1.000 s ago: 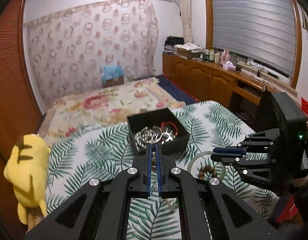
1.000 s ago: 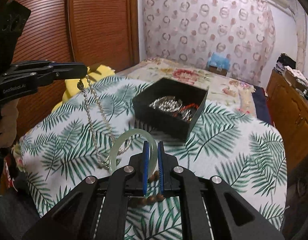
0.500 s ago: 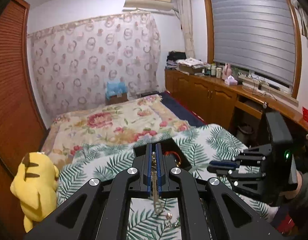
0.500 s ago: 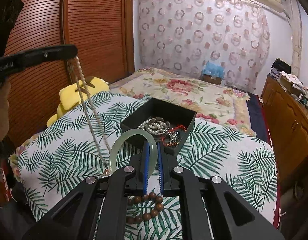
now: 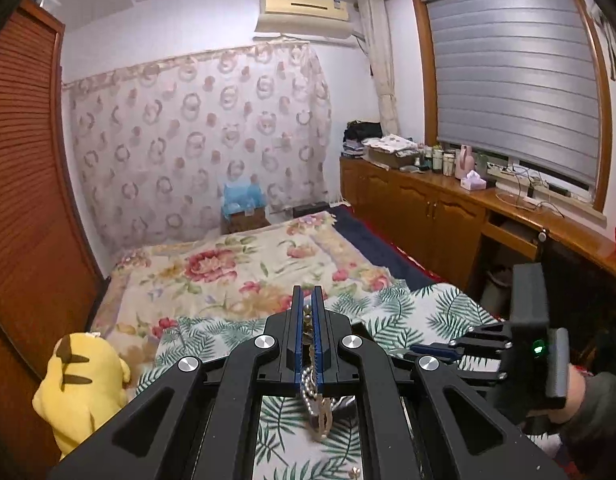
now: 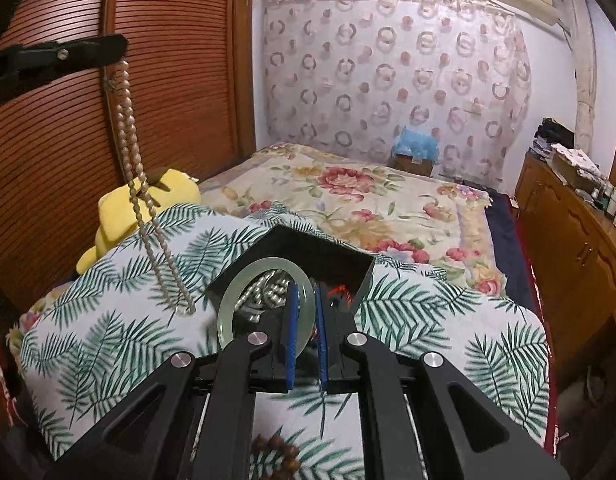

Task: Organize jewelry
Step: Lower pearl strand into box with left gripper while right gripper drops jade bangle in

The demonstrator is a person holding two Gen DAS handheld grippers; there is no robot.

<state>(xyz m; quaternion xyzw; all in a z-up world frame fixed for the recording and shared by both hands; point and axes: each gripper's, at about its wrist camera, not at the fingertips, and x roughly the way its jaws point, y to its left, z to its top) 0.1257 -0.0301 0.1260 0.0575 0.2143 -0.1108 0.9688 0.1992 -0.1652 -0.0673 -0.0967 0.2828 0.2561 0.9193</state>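
My left gripper (image 5: 306,300) is shut on a pearl necklace (image 5: 313,400) that hangs below its fingers. In the right wrist view the left gripper (image 6: 116,46) is high at the upper left and the pearl necklace (image 6: 142,184) dangles from it clear of the cloth. My right gripper (image 6: 306,296) is shut on a pale green jade bangle (image 6: 244,292), held up in front of the black jewelry box (image 6: 308,248). The box holds silver beads and a red bracelet. A brown wooden bead bracelet (image 6: 280,454) lies on the cloth below the right gripper.
The palm-leaf cloth (image 6: 447,320) covers the work surface. A yellow plush toy (image 5: 80,384) sits at its left edge. A floral bed (image 6: 367,196) lies behind. Wooden cabinets (image 5: 439,216) run along the right wall and a slatted wardrobe (image 6: 68,120) stands on the left.
My left gripper rose and lifted the pearl necklace off the cloth. My right gripper lifted the jade bangle off the cloth toward the box; the wooden bead bracelet stayed on the cloth.
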